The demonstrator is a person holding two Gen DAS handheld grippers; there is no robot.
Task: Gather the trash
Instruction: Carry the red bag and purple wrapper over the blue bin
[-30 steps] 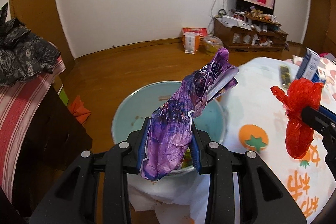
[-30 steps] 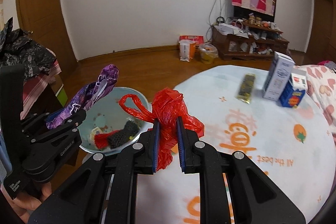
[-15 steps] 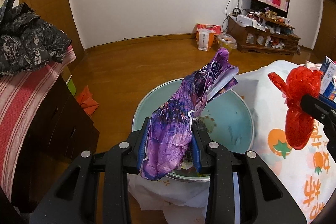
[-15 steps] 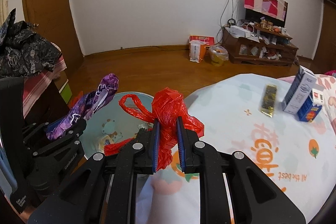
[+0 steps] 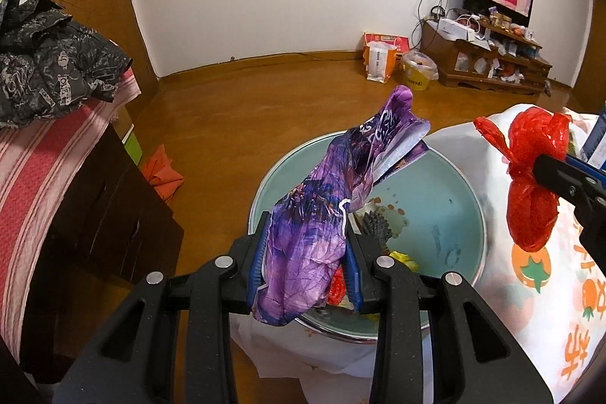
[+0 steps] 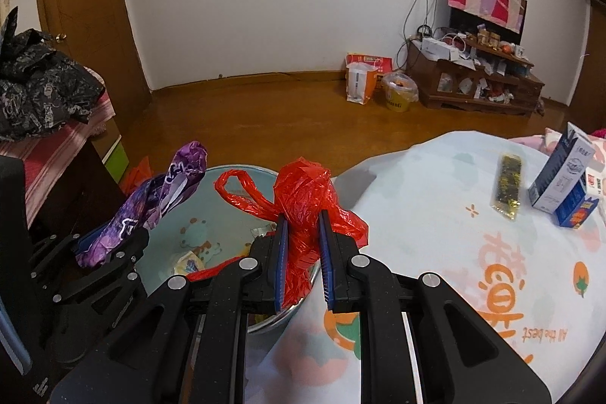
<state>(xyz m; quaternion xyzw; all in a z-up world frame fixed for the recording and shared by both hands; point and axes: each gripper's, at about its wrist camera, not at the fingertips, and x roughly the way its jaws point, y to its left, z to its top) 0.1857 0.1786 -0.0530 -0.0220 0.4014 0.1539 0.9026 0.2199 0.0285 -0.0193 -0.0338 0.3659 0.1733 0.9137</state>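
Left claw (image 5: 306, 265) clamped on purple wrapper (image 5: 333, 199), pads pinching its lower half, top flopping forward and up past the tips. Right claw (image 6: 302, 258) clamped on crumpled red plastic bag (image 6: 303, 199), one handle loop sticking out to its left. Teal basin (image 5: 447, 211) sits directly below and ahead of left claw, already holding scraps: dark bumpy piece, yellow and red bits, small packets. From right claw, basin is down-left, its rim just under the tips; red bag hangs over the rim edge, not clearly over the middle. Worktop (image 6: 435, 214) with printed cloth spreads right of right claw; gold-speckled sachet (image 6: 507, 186) and two cartons (image 6: 560, 184) lie well ahead-right, likely next pickups. Step in hand looks like dropping both pieces into the basin. To do it well: left can let go about where it is, wrapper is centred over the bowl. Right should shift further left so the bag clears the rim before letting go, else it may slide onto the cloth. Light plastic may cling to the pads, so spread wide and give a small shake. Keep the two claws apart, they're close.
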